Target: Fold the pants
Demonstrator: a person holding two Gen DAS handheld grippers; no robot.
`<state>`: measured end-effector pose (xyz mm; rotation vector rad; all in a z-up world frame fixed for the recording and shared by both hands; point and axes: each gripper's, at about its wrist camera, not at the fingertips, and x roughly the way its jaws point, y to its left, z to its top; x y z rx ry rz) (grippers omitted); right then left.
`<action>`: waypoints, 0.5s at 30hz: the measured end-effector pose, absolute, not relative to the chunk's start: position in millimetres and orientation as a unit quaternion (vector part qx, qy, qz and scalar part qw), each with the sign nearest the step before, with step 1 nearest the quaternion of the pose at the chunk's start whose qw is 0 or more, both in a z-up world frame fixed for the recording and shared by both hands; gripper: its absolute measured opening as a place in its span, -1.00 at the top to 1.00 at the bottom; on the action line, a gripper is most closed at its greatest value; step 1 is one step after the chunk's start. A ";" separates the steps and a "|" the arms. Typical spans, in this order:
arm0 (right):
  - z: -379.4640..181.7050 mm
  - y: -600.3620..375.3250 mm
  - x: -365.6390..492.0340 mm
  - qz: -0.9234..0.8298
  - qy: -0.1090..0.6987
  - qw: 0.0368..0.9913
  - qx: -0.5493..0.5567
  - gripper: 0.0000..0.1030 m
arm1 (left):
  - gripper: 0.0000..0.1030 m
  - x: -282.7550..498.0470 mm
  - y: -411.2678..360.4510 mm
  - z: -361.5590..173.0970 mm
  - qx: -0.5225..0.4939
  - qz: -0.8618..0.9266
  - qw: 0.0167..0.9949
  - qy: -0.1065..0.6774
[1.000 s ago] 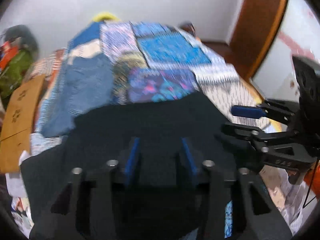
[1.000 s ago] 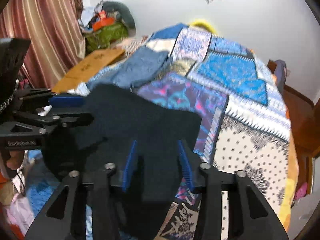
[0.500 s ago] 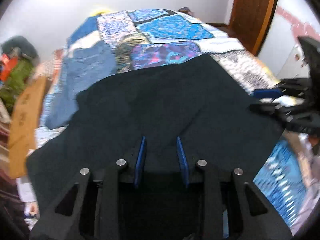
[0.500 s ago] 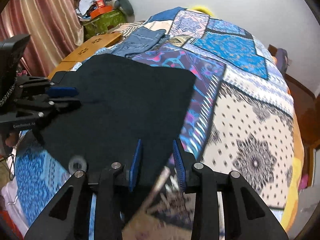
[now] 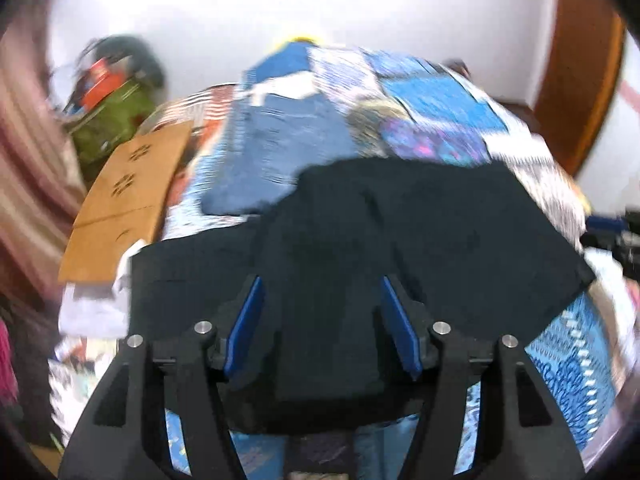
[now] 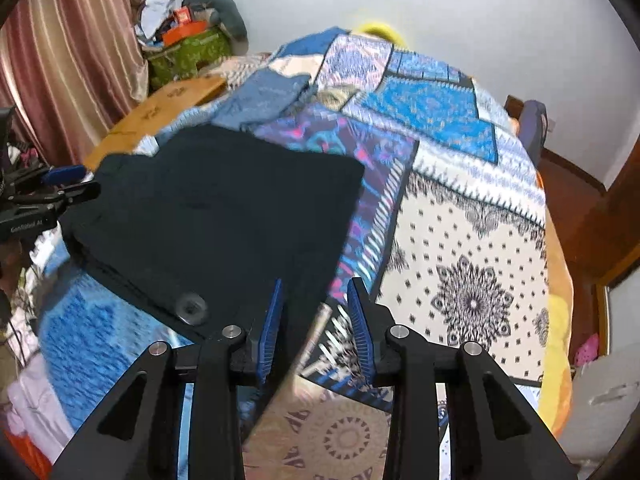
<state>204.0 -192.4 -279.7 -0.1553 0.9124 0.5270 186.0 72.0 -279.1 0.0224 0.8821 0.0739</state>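
Observation:
Dark navy pants (image 5: 420,236) lie spread on the patchwork bedspread (image 6: 472,240), also seen in the right wrist view (image 6: 216,208). Their waistband with a button (image 6: 191,307) faces the near bed edge. My left gripper (image 5: 322,320) is open, its blue pads wide apart over the near edge of the pants. My right gripper (image 6: 316,312) is open over the pants' near right corner, not pinching cloth. The left gripper also shows at the left edge of the right wrist view (image 6: 60,188), and the right gripper is blurred at the right edge of the left wrist view (image 5: 616,232).
Folded blue jeans (image 5: 280,152) lie on the bed beyond the pants. A wooden board (image 5: 128,200) lies at the bed's left side, with a green bag (image 6: 188,52) and curtain (image 6: 68,52) behind. A wooden door (image 5: 580,64) stands at the right.
Both grippers have let go of the pants and opened wider. The pants have dropped flat onto the bed. The left wrist view has tilted up and back.

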 end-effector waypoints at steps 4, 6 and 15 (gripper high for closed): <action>-260.1 -180.5 202.4 0.257 0.412 0.872 -0.066 0.32 | -0.28 164.9 113.7 -263.7 -0.036 0.067 0.911 0.406; -251.8 -171.5 201.0 0.263 0.401 0.875 -0.063 0.32 | -0.33 153.9 128.6 -263.1 -0.038 0.085 0.911 0.402; -254.1 -111.1 209.2 0.289 0.394 0.868 -0.087 0.11 | -0.59 115.9 195.7 -305.4 -0.099 0.130 0.879 0.448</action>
